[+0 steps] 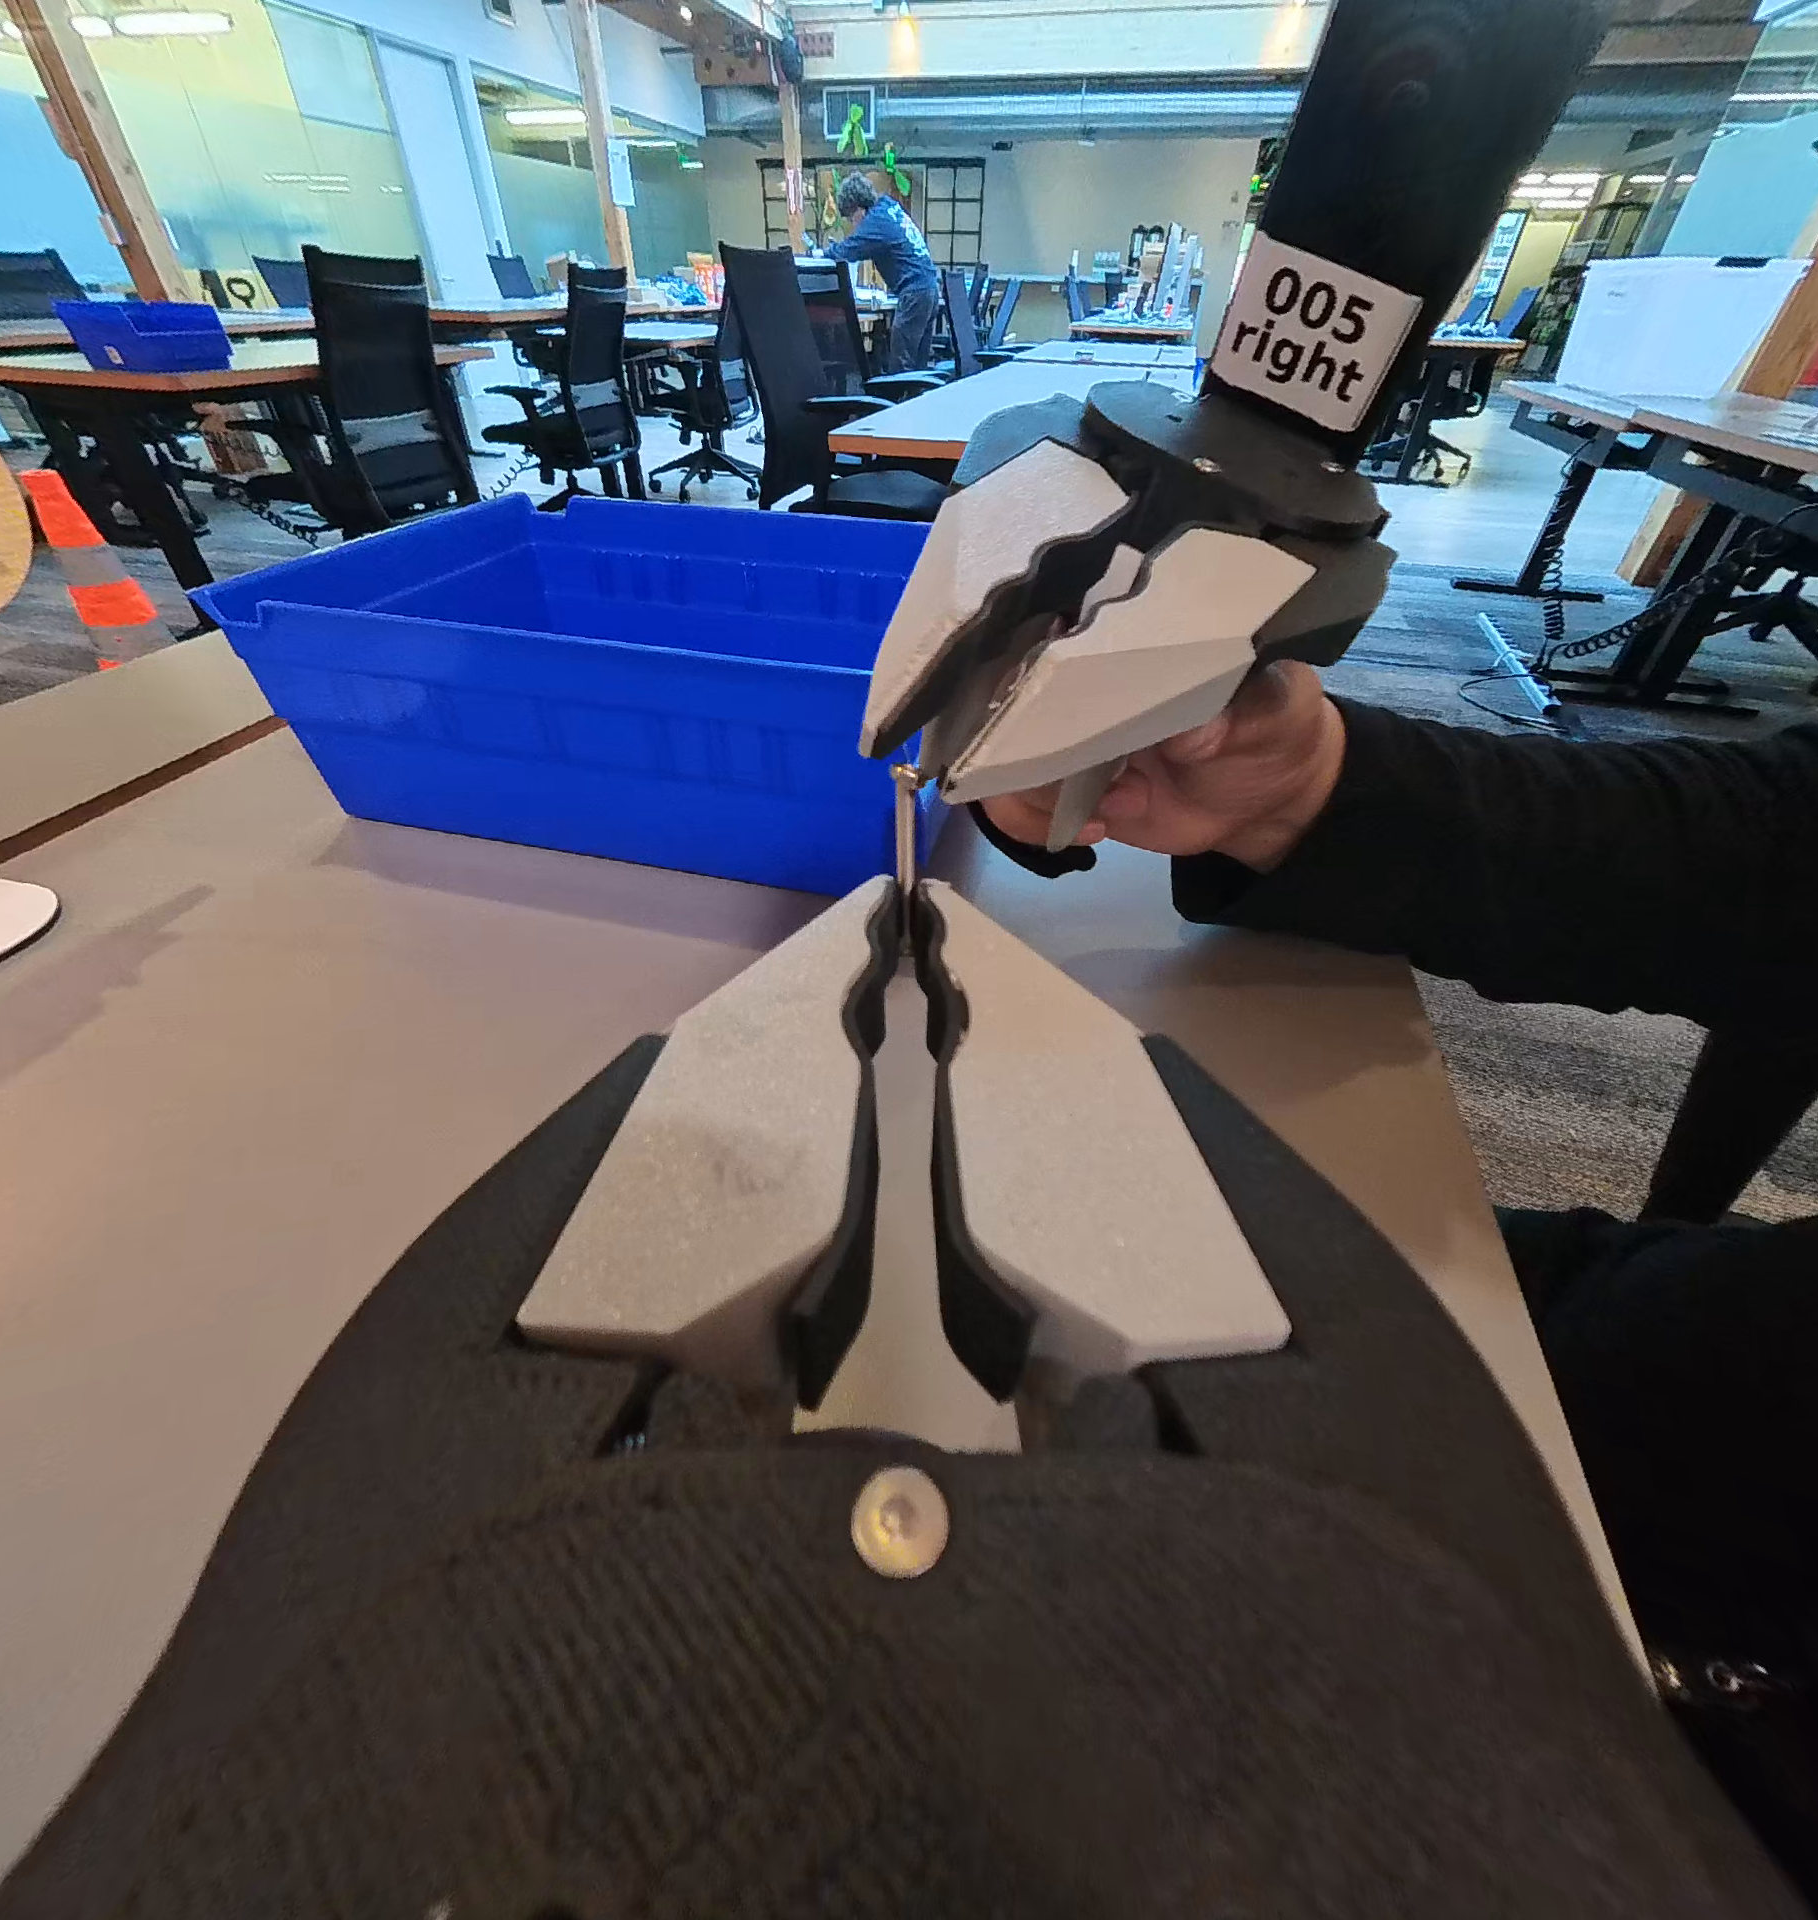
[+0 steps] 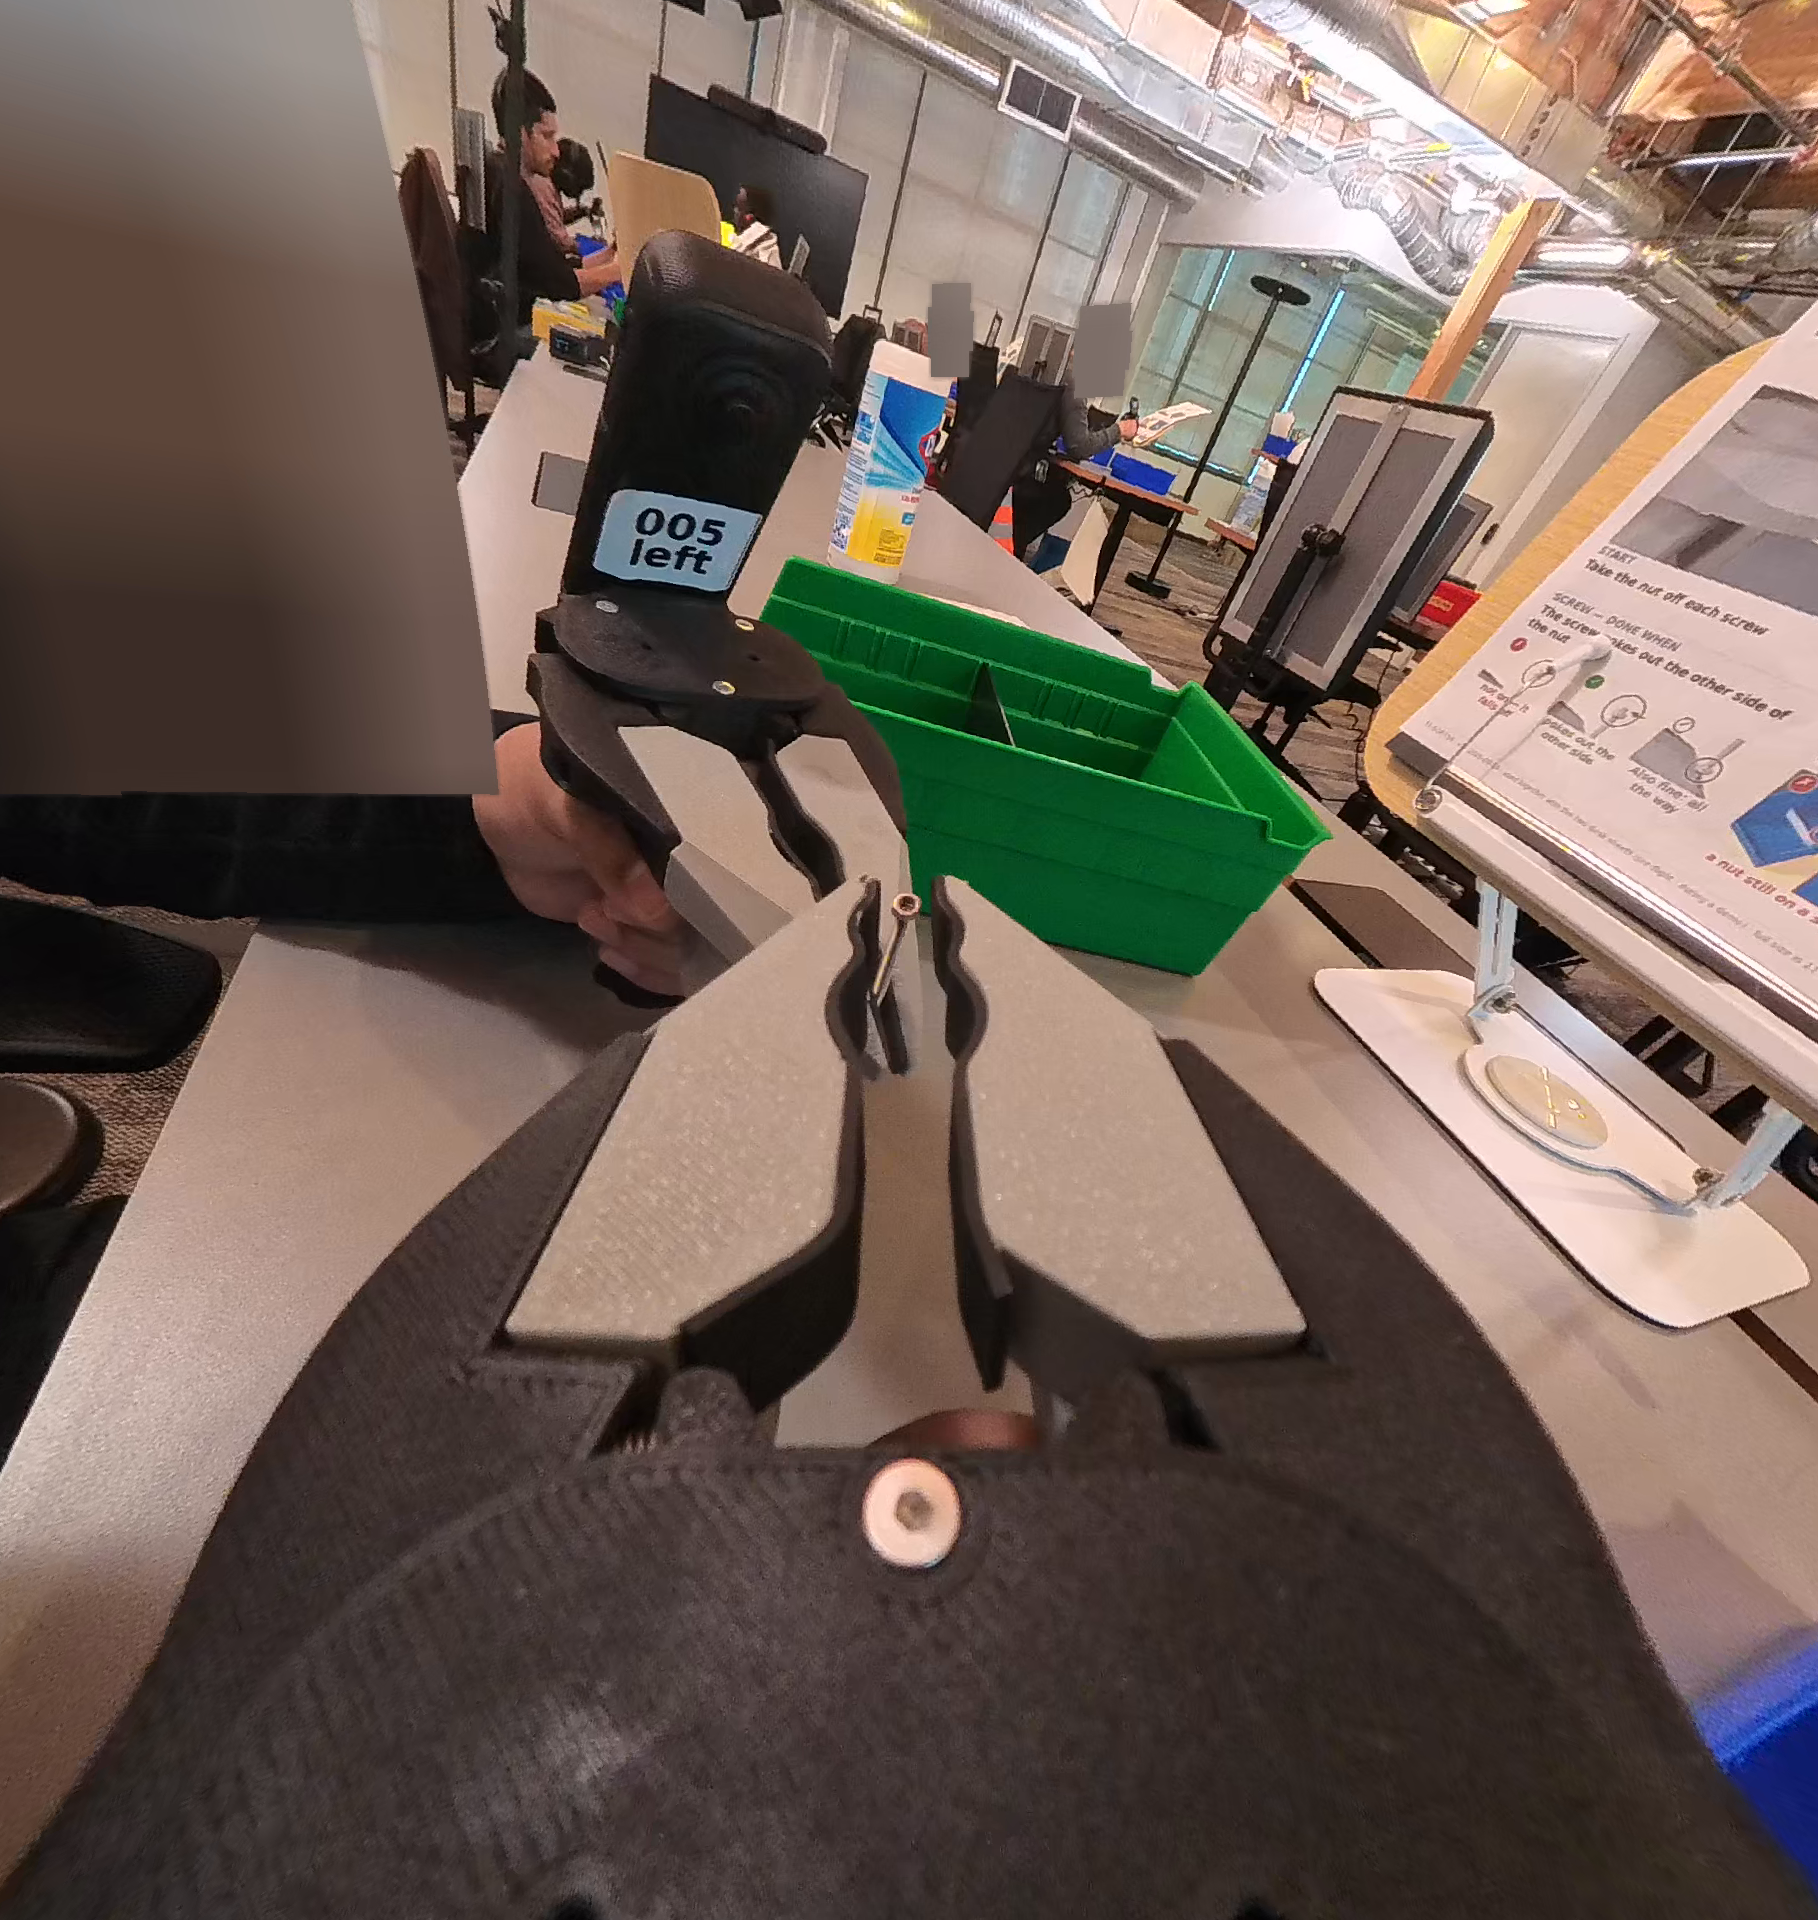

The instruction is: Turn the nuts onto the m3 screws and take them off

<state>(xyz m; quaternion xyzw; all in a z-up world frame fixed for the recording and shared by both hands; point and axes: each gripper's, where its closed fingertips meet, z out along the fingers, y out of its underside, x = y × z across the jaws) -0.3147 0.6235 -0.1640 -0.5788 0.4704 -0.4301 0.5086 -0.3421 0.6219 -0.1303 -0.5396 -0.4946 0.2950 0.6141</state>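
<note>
Screw pinched between two tongs above the bench

Left tongs clamp the thin, stiff, slippery screw by its lower shank; right tongs stand slightly parted around its head (nut possibly there, too small); grip crosswise.

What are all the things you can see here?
Screw: one, silver, upright between the two grippers, above the table.
Blue bin: one, on the table behind the screw.
Green bin: one, on the table, black divider inside.
Wipes tub: one, white and yellow, behind the green bin.
Instruction sheet: one, white, on a stand at the right.
Table: one, grey.
Left gripper: pinching the screw's lower end.
Right gripper: fingertips apart around the screw's head.
</note>
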